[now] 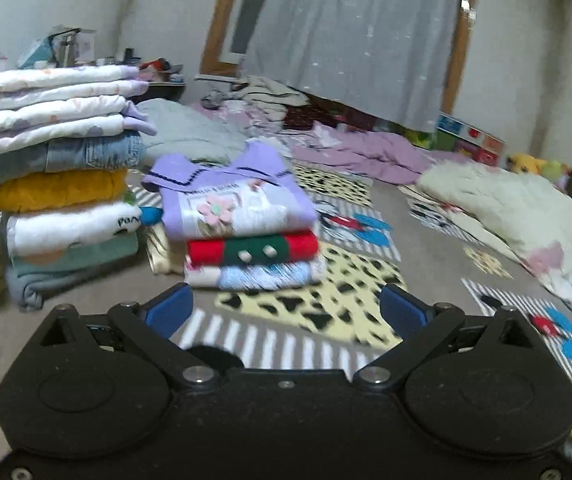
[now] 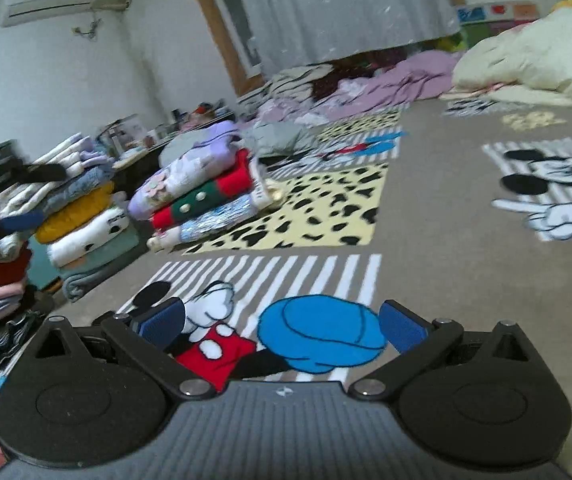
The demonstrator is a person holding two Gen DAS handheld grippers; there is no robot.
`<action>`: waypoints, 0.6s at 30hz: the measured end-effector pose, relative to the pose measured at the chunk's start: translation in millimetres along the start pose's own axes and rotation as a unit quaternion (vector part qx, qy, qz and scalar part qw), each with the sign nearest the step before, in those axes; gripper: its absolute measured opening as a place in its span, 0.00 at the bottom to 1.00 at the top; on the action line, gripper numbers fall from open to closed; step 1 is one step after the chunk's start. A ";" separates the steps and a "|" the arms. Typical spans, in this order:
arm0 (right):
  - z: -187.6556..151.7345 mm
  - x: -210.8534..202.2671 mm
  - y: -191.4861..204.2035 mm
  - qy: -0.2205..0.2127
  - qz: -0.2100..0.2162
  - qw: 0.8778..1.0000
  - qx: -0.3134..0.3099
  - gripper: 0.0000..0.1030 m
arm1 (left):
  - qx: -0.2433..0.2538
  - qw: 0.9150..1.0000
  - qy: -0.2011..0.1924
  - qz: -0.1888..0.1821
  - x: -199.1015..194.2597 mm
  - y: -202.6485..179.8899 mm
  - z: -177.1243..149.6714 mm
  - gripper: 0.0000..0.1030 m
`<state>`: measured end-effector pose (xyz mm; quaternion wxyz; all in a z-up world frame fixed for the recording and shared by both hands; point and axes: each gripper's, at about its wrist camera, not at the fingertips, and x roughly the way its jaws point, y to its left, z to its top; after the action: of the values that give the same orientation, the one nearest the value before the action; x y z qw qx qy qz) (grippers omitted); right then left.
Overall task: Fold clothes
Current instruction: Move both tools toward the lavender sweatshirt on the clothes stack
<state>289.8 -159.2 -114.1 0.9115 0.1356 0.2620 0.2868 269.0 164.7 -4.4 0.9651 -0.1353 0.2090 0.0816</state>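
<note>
**A:** What lies on the left?

**B:** A tall stack of folded clothes (image 1: 66,184) — white quilted pieces on top, then blue denim, a mustard knit, a white top with black lettering and a pale green piece at the bottom. It rests on a grey bed cover printed with cartoon mice, stripes and yellow animal-spot panels (image 1: 325,312).

**A:** And beside it?

**B:** Just to its right, a shorter pile (image 1: 246,236): a folded lilac sweater with a pink fabric flower (image 1: 230,200) on top, a red and green knit with two white buttons (image 1: 254,250) under it, and a light blue piece at the base.

**A:** Where are the tongs?

**B:** The left tongs (image 1: 284,310) hover in front of the short pile, blue pads spread wide apart, holding nothing. The right tongs (image 2: 282,322) are also spread apart and empty, low over a printed mouse in red shorts and a blue shoe.

**A:** Further right?

**B:** A rumpled lilac sheet (image 1: 365,156) near a grey curtain (image 1: 357,40), then a cream fluffy quilt (image 1: 517,216) — unfolded, well apart from the piles.
</note>
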 end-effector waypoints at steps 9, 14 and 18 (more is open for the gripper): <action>-2.3 21.7 -27.9 0.022 0.014 0.999 0.030 0.78 | -0.028 0.997 -0.015 0.072 70.1 33.9 34.1 0.74; -4.4 27.1 -38.1 0.023 0.018 0.999 0.045 0.50 | -0.036 0.992 -0.036 0.112 69.1 59.6 52.2 0.55; -7.1 28.0 -34.2 0.029 0.014 0.999 0.036 0.50 | 0.000 0.994 -0.015 0.108 75.7 64.8 52.7 0.44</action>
<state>320.9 -169.2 -144.8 0.8939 0.1629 0.2968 0.2938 343.2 249.5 -5.2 0.9537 -0.1102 0.2077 0.1875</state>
